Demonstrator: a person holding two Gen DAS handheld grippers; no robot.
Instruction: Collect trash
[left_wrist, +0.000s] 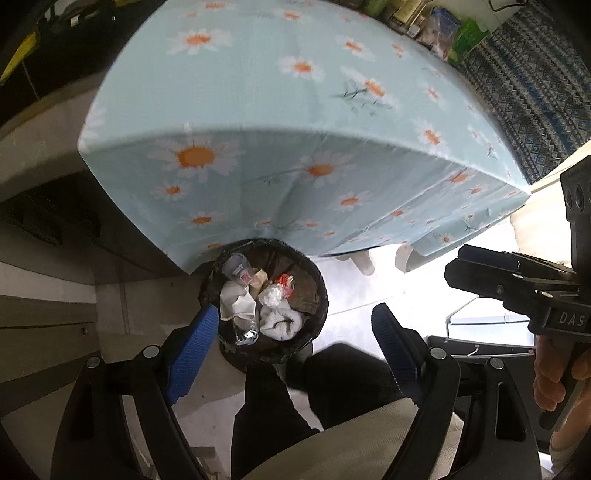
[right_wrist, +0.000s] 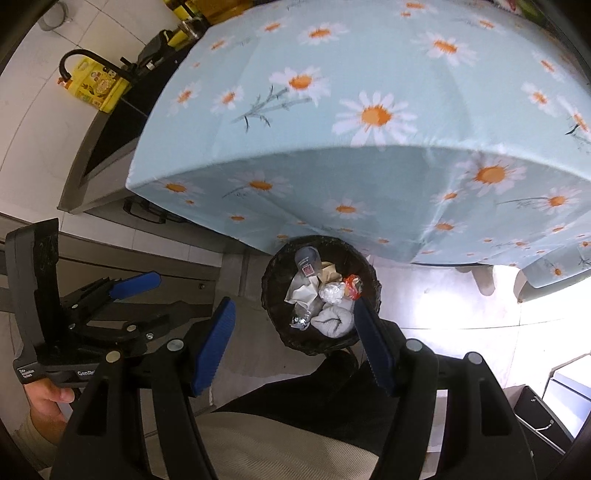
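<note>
A round black trash bin (left_wrist: 317, 295) stands on the floor below the table's front edge; it also shows in the right wrist view (right_wrist: 273, 295). It holds crumpled white paper (left_wrist: 236, 301), a white cloth wad (left_wrist: 280, 323), a clear plastic cup (left_wrist: 236, 267) and a red wrapper (left_wrist: 285, 280). My left gripper (left_wrist: 295, 339) is open and empty, held above the bin. My right gripper (right_wrist: 295, 339) is open and empty, also above the bin. Each gripper shows in the other's view: the right one (left_wrist: 517, 280), the left one (right_wrist: 110, 295).
A table with a light blue daisy tablecloth (left_wrist: 295, 92) fills the upper part of both views. A dark cabinet (right_wrist: 107, 147) with a yellow bottle (right_wrist: 96, 86) stands left of it. A patterned rug (left_wrist: 532, 88) lies at the right. My dark trousers (left_wrist: 332, 376) are below the grippers.
</note>
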